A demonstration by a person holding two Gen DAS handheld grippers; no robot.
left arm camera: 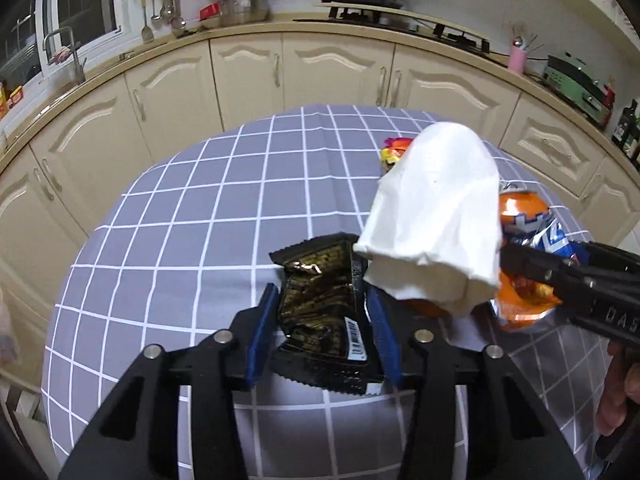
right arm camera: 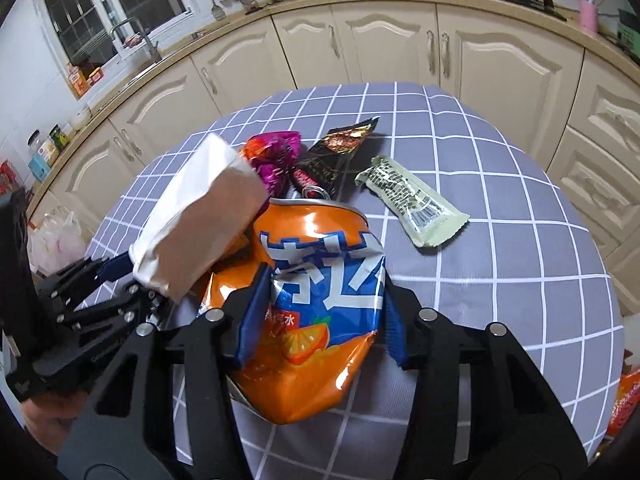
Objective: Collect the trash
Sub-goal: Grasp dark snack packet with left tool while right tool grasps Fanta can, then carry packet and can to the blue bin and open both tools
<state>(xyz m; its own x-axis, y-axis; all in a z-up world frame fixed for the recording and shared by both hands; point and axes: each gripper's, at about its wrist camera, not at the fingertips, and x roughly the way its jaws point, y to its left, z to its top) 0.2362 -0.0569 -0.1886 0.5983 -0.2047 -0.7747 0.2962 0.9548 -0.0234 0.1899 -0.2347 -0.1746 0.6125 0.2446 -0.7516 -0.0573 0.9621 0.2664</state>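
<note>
L gripper (left arm camera: pixel 324 312) pinches the black wrapper (left arm camera: pixel 320 300); R gripper (right arm camera: pixel 320 312) squeezes the crushed can (right arm camera: pixel 308 304). Both off the table (right arm camera: pixel 500 240), prob for binning.

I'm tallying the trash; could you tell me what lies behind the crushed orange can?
Behind the crushed orange can: a purple wrapper, a dark wrapper, partly hidden by its rim.

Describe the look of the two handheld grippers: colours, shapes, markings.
Both match: the left gripper and right gripper have matte black frames of angular linkage arms with triangular cut-outs, round silver pivot pins, and blue ridged finger pads. Seen side-on from the left wrist view, the right gripper's body carries raised letters, partly cut off. No cables or sleeves show.
</note>
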